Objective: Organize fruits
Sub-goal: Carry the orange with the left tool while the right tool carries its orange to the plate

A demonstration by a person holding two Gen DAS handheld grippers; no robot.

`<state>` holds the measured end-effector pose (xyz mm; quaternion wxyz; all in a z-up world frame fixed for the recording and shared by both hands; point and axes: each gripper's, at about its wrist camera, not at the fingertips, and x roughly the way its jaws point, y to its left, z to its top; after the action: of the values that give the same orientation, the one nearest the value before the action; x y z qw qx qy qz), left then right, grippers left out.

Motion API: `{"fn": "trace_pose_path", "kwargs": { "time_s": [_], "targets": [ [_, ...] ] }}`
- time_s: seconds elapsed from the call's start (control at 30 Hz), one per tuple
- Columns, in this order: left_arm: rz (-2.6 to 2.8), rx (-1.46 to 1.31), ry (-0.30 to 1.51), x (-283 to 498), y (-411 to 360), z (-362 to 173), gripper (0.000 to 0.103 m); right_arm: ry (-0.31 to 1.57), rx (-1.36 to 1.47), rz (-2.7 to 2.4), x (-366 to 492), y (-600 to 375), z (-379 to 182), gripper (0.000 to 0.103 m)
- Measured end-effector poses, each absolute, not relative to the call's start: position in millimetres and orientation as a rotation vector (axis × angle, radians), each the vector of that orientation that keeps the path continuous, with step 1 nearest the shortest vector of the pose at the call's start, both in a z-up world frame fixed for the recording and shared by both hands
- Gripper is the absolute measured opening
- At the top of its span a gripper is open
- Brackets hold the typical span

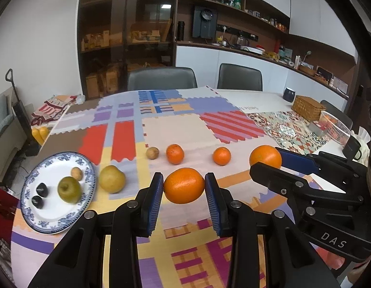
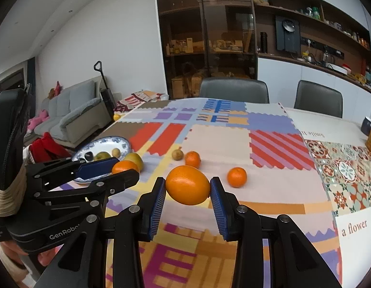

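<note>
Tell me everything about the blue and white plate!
The plate is round, white and glossy like china, with a blue flower rim. It lies flat on the patchwork tablecloth near the table's left edge. On it sit a green apple, a small brown fruit and two dark fruits. No gripper touches it.

The plate [image 1: 86,168] has bare room at its near side. A pear [image 1: 112,178] sits just beside its rim, in the way. Two small oranges [image 1: 175,153] (well apart) leave open cloth [image 1: 197,129] between and behind them.
</note>
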<state>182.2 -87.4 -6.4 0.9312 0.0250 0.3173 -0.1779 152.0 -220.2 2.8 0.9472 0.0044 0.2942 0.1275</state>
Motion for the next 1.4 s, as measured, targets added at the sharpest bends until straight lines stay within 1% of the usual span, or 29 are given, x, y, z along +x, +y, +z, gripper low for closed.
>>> {"fn": "trace_pose_path", "kwargs": {
  "time_s": [0.63,1.4],
  "targets": [
    [-0.294,-0.003,0.582,174,-42,17,0.035,0.553,0.002,0.335,159,-181,22,0.039],
    [-0.147,-0.046,0.558,174,31,20,0.035,0.556,-0.016,0.43,186,-116,25,0.039]
  ]
}}
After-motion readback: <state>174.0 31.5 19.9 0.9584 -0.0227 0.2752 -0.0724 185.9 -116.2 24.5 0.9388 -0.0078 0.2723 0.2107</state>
